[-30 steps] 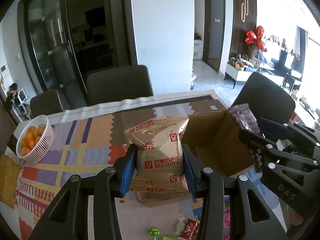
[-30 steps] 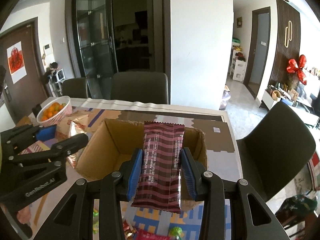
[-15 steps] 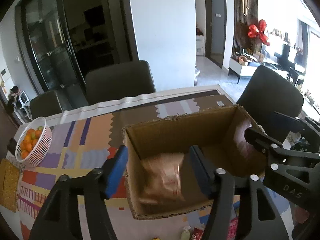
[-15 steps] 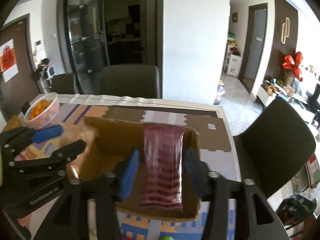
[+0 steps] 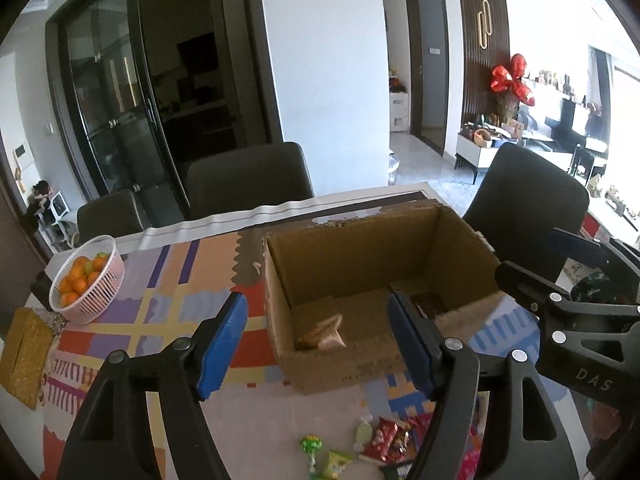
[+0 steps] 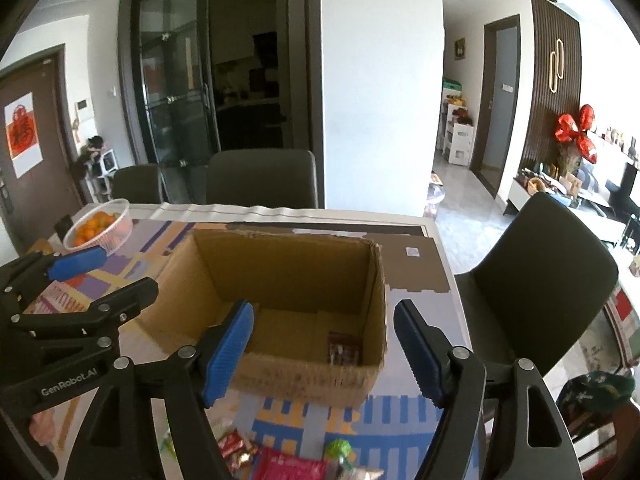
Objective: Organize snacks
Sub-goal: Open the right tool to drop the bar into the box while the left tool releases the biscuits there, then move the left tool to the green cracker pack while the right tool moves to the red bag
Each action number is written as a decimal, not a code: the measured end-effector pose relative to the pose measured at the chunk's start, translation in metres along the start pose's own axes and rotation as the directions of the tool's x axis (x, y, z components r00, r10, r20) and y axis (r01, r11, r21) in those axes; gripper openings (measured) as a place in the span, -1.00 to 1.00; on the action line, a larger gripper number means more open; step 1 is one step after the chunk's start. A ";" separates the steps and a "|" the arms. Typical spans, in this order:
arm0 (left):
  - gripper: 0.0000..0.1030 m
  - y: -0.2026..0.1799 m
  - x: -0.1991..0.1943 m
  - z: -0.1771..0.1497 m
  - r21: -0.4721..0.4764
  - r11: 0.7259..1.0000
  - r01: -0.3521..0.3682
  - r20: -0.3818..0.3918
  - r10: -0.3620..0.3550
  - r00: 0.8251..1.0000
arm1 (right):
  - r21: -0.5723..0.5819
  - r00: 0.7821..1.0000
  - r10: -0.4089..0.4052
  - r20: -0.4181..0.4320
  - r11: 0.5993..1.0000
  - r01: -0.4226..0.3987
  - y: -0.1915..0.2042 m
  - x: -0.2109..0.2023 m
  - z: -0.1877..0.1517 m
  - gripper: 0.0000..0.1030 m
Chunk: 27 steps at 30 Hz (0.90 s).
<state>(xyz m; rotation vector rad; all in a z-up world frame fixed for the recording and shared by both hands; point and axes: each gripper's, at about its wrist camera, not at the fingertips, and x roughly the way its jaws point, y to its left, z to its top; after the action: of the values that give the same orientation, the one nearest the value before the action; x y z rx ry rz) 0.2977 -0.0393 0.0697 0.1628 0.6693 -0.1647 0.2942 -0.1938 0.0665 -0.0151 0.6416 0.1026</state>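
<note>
1. dining room with a patterned table mat [image 5: 168, 280] under everything; three dark chairs show in each view, two behind the table and one at its right end.
2. one open cardboard box [image 5: 360, 280] sits on the mat ahead of both pairs of fingers.
3. left gripper [image 5: 316, 340]: its blue pads stand wide apart with nothing pressed between them, the jaws having just been opening. the box's near left corner shows in the gap between them.
4. right gripper [image 6: 324, 348]: jaws likewise wide and just been opening, no pad on anything. the box's near right corner lies between and beyond the fingers.
5. one tan biscuit packet [image 5: 322, 334] lies on the box floor near the left wall, between the left fingers in that view. only a crumpled top shows, the rest is cut off by the near wall.
6. one dark red wafer packet [image 6: 344, 352] lies on the box floor by the right wall, partly hidden by the near wall. in the left view it is mostly behind the right-hand pad.
7. loose snacks [image 5: 384, 440] lie on the mat below the fingertips, near the bottom edge. they are small, cut off and overlapped by the gripper arms, so a count is not possible.
8. one white basket of oranges [image 5: 86, 276] stands well to the left of the left fingers. the fruit is too heaped to count.
9. one yellow textured object [image 5: 24, 356] at the far left edge is cut off and i cannot tell what it is.
</note>
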 end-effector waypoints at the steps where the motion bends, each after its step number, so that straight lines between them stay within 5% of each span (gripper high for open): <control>1: 0.41 -0.002 -0.007 -0.004 0.001 1.000 0.000 0.010 0.000 1.000 | -0.002 1.000 0.000 0.006 1.000 0.000 0.000 -0.005 -0.002 0.45; 14: 0.46 -0.026 -0.054 -0.046 0.020 0.999 0.046 0.017 -0.047 0.999 | -0.006 0.997 -0.026 0.067 1.000 0.026 -0.001 -0.063 -0.044 0.46; 27: 0.47 -0.051 -0.051 -0.113 0.037 0.997 0.062 -0.092 -0.059 0.994 | 0.000 1.000 -0.008 -0.021 1.000 0.008 -0.004 -0.071 -0.112 0.46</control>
<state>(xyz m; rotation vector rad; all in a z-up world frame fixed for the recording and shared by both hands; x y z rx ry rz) 0.1799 -0.0610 0.0092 0.1895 0.7626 -0.2302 0.1712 -0.2090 0.0198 -0.0189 0.6620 0.0945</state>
